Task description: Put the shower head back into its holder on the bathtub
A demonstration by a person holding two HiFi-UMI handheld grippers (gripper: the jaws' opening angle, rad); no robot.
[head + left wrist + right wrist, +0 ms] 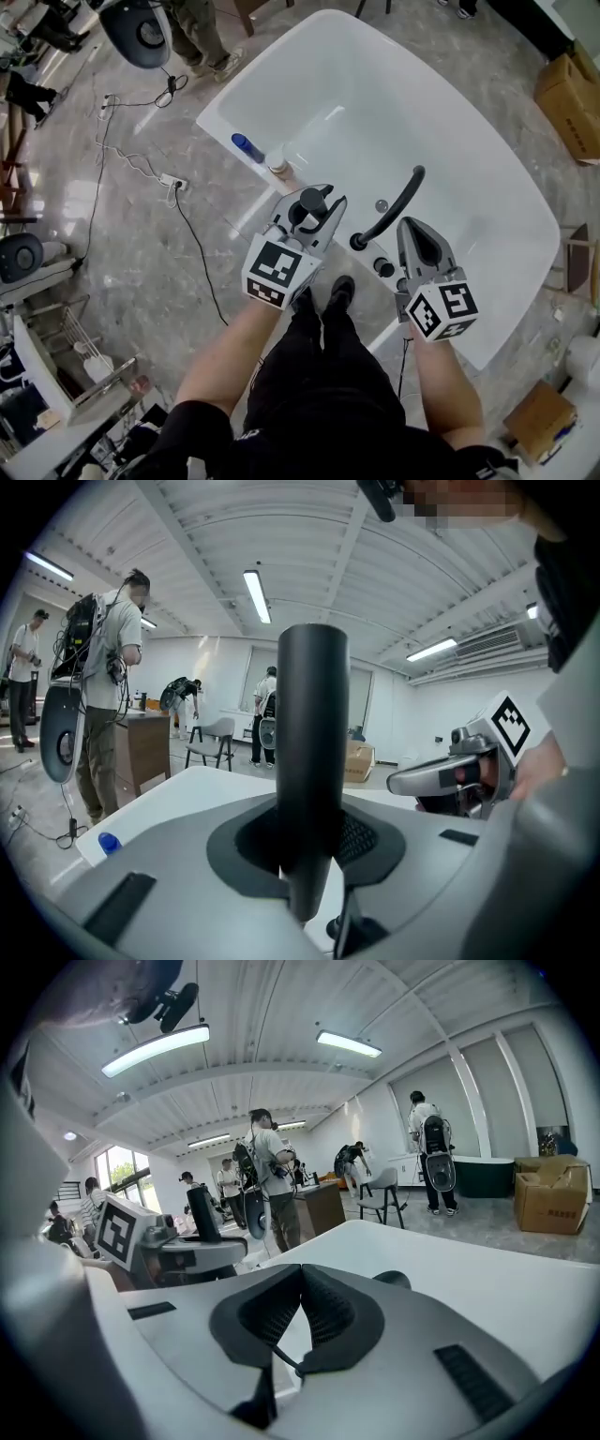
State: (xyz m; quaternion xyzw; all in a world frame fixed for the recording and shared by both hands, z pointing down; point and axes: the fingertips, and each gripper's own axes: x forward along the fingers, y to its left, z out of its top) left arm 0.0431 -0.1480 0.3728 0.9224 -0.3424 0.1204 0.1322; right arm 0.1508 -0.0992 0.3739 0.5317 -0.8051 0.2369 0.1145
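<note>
The white bathtub [469,141] lies ahead of me in the head view. My left gripper [312,208] is shut on the shower head's black cylindrical handle [312,761], which stands upright between the jaws. It hovers over the tub's near rim, left of the black curved spout [396,208] and the black knobs [382,267]. To the right of the spout, my right gripper [419,242] has its jaws closed together with nothing between them [298,1297]. I cannot pick out the holder itself among the fittings. The left gripper [178,1241] also shows in the right gripper view.
A blue-capped bottle [247,147] and a second bottle [277,161] stand on the tub's rim to the left. Cables and a power strip [173,181] lie on the floor. Cardboard boxes [567,94] sit at the right. People [103,686] stand further off.
</note>
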